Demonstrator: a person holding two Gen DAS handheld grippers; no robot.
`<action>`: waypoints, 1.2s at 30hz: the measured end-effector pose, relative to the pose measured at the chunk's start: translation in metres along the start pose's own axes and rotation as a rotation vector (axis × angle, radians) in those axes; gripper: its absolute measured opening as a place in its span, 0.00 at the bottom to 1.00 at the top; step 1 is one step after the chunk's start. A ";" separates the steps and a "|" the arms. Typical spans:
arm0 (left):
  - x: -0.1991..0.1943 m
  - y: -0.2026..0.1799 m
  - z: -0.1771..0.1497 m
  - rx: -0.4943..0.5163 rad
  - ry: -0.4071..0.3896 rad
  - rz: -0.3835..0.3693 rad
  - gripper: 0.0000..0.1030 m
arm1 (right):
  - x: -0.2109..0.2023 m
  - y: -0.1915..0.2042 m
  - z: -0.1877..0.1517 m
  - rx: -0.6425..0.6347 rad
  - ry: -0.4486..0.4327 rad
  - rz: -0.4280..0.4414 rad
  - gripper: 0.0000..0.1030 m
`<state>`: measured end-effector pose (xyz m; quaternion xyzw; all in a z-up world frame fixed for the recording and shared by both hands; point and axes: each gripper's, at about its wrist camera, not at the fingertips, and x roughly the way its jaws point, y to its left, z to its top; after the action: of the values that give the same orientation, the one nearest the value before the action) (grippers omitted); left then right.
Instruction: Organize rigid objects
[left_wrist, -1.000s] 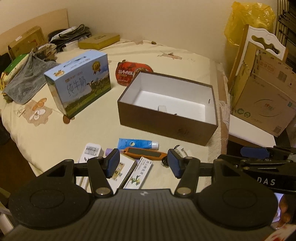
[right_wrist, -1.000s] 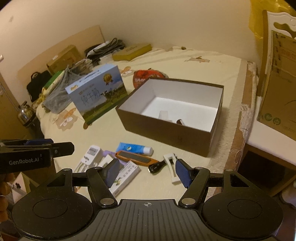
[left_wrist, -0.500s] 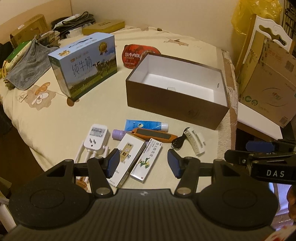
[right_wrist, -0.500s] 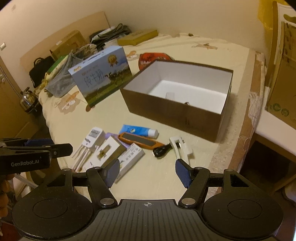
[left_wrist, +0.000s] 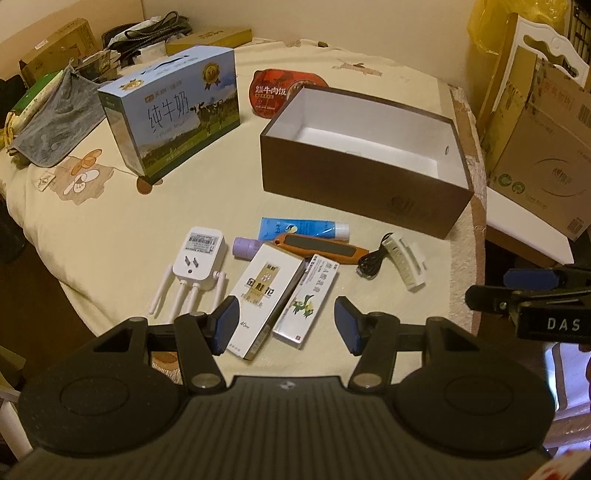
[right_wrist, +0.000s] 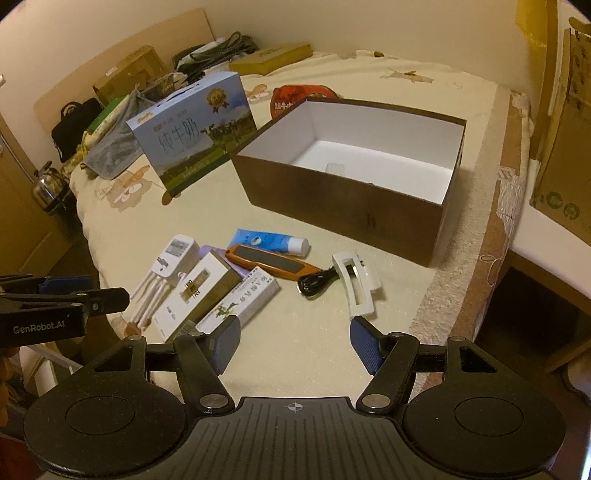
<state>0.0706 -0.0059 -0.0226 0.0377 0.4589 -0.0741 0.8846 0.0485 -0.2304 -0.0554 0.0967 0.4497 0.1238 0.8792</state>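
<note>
A cluster of small items lies on the cream-covered bed in front of an open brown box (left_wrist: 354, 184) (right_wrist: 332, 192). In it are a white plug adapter (left_wrist: 197, 258), a white-and-gold carton (left_wrist: 262, 295) (right_wrist: 195, 291), a slim white carton (left_wrist: 306, 299), a blue tube (left_wrist: 303, 229) (right_wrist: 269, 242), an orange-cased tool (left_wrist: 317, 253) (right_wrist: 269, 262), a purple cap (left_wrist: 245, 248), a black cable (right_wrist: 317, 280) and a white hair clip (left_wrist: 404, 264) (right_wrist: 356, 284). My left gripper (left_wrist: 286, 325) hangs open above the two cartons. My right gripper (right_wrist: 293, 343) stands open over bare bedding below the clip.
A blue milk carton (left_wrist: 173, 110) stands left of the brown box, a red food pack (left_wrist: 280, 92) behind it. Clothes, bags and boxes (right_wrist: 122, 122) crowd the far left. Cardboard boxes (left_wrist: 535, 158) stand off the bed's right edge.
Both grippers have sunk toward the bed and tilted down, so the small items lie closer and fuller in view. Jaw spacing is unchanged and nothing was picked up.
</note>
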 end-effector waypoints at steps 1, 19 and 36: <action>0.002 0.001 -0.001 0.001 0.002 0.001 0.51 | 0.002 -0.001 -0.001 0.000 0.005 -0.001 0.62; 0.053 0.023 -0.019 0.006 0.061 0.021 0.51 | 0.051 -0.023 -0.013 -0.005 0.047 -0.037 0.62; 0.135 0.033 -0.012 0.130 0.128 0.008 0.51 | 0.110 -0.058 -0.009 0.015 0.078 -0.090 0.62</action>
<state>0.1430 0.0150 -0.1404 0.1015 0.5088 -0.0975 0.8493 0.1113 -0.2514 -0.1609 0.0780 0.4884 0.0847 0.8650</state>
